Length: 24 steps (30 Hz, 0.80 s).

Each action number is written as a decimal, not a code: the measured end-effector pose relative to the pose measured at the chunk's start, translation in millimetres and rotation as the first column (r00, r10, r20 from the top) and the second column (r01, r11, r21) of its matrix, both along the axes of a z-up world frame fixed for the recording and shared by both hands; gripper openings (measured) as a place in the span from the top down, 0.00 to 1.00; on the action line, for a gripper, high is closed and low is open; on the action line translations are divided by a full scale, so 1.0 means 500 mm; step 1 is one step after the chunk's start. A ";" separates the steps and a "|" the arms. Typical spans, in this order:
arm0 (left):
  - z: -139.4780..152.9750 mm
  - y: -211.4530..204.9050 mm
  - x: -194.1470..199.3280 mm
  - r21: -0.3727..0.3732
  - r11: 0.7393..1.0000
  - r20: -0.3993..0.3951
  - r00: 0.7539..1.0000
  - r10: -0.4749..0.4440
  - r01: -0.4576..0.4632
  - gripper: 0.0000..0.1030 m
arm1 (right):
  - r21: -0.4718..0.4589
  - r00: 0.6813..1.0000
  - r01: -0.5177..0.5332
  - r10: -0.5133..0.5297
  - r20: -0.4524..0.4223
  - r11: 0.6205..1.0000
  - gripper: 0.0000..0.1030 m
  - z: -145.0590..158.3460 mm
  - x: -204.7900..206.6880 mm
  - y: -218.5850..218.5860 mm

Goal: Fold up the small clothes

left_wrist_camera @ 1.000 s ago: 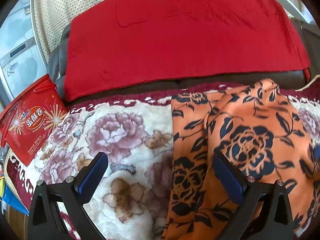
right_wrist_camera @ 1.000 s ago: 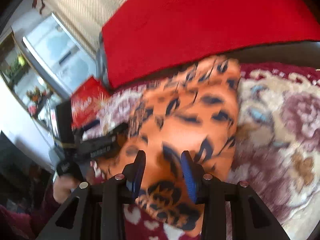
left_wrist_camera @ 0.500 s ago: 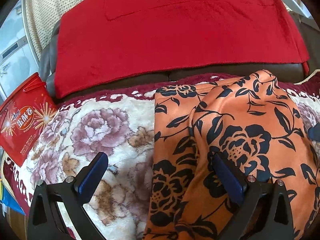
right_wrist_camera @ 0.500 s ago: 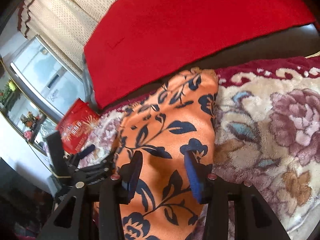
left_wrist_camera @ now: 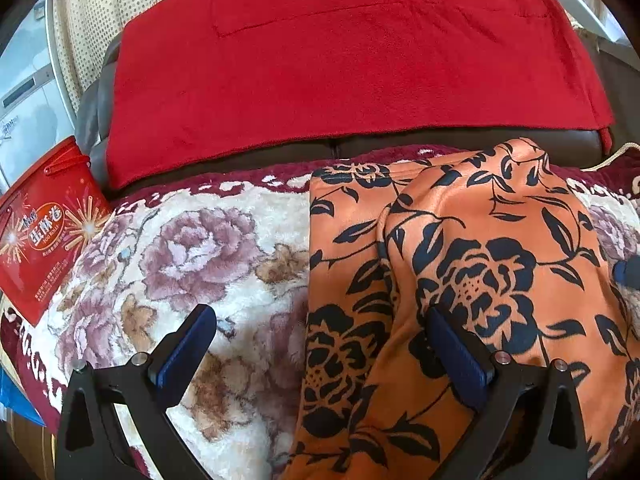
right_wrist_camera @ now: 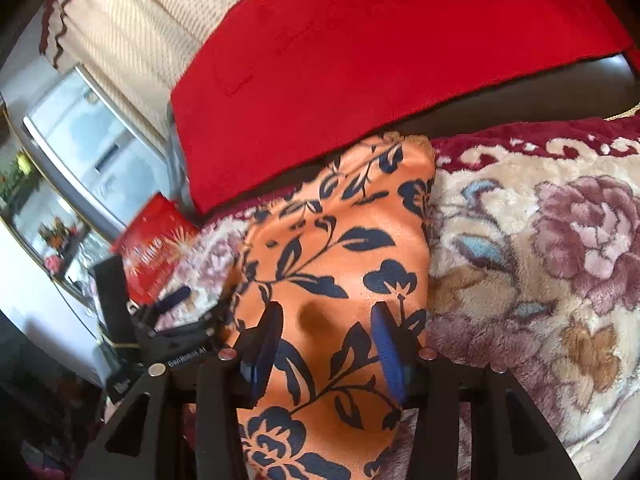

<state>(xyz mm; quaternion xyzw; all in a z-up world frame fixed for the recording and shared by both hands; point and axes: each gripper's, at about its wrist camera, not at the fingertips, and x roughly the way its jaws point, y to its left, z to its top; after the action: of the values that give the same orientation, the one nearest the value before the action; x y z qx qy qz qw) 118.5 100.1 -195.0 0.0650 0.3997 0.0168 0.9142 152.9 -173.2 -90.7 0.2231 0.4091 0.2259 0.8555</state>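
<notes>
Left of orange garment (left_wrist_camera: 460, 264) edge: bare floral blanket (left_wrist_camera: 192, 264), w/ room

You see an orange garment (left_wrist_camera: 472, 248) printed with navy-black roses and leaves, a cream blanket (left_wrist_camera: 192, 248) with mauve flowers and a maroon border, a plain red throw (left_wrist_camera: 340, 60), and a red box (left_wrist_camera: 40, 224) with gold starbursts.

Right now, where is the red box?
The red box sits at the far left of the left wrist view, on the left edge of the flowery blanket, below the red towel.
</notes>
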 end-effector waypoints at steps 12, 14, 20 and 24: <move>-0.028 0.049 0.022 -0.048 0.996 -0.085 0.994 0.070 -0.074 0.00 | 0.030 0.995 0.081 -0.078 -0.069 0.996 0.50 -0.039 0.053 -0.021; -0.018 0.052 0.020 -0.055 0.996 -0.067 0.996 0.061 -0.065 0.00 | 0.017 0.996 0.075 -0.074 -0.051 0.997 0.49 -0.025 0.048 -0.021; -0.001 0.059 0.000 -0.049 0.996 -0.038 0.997 0.068 -0.069 0.00 | 0.062 0.997 0.078 -0.076 -0.029 0.995 0.49 -0.006 0.026 -0.038; -0.003 0.083 0.002 -0.040 0.996 -0.039 0.996 0.084 -0.086 0.00 | 0.070 0.993 0.105 -0.101 -0.063 0.992 0.36 -0.010 0.016 -0.057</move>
<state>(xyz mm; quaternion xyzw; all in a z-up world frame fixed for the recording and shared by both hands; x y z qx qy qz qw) 119.5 141.7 -196.4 0.0291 0.4192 0.0460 0.9063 160.8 -201.6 -95.9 0.2819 0.4138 0.1894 0.8446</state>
